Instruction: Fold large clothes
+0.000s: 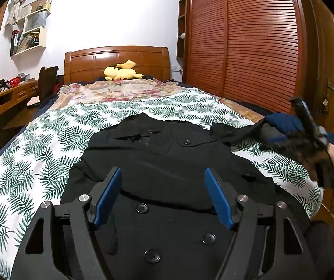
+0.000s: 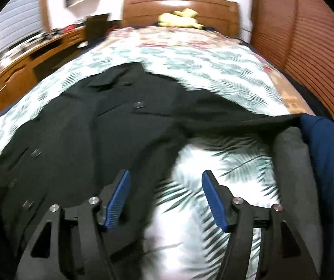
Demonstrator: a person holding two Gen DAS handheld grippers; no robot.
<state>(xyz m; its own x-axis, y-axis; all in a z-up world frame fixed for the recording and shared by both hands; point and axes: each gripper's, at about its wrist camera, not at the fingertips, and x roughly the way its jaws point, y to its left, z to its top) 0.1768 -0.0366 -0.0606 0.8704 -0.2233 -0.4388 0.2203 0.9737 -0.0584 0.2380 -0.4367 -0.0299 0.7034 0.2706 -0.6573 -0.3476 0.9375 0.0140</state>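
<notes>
The coat [image 1: 167, 154] lies face up across the leaf-print sheet [image 1: 38, 144] of the bed [image 1: 115, 58], collar toward the headboard, hem nearest me. My left gripper [image 1: 163, 196] hovers over the lower front, jaws well apart, nothing between the pads; the cloth beneath is not pinched. My right gripper [image 2: 165, 198] also stands with jaws apart and empty, over the coat's right edge where black cloth meets sheet. That view is smeared, so fine detail there is unreliable. One sleeve [image 2: 225, 114] stretches outward to the right, its end reaching a grey and blue bundle [image 2: 307, 158] at the bed's edge; whether anything pins it there I cannot tell. Judgement: the step in hand is bringing that sleeve in over the body. To do it well, I should take the sleeve near its cuff with the right jaws, clamp on a single layer, lift only enough to clear the front, and lay it straight across without dragging the body askew; the left jaws can hold the lower front down meanwhile. Count: one coat, two grippers, five buttons [image 1: 142, 208] visible in the left view, one yellow plush toy [image 1: 122, 71] by the headboard, one sleeve extended, the other not clearly seen.
</notes>
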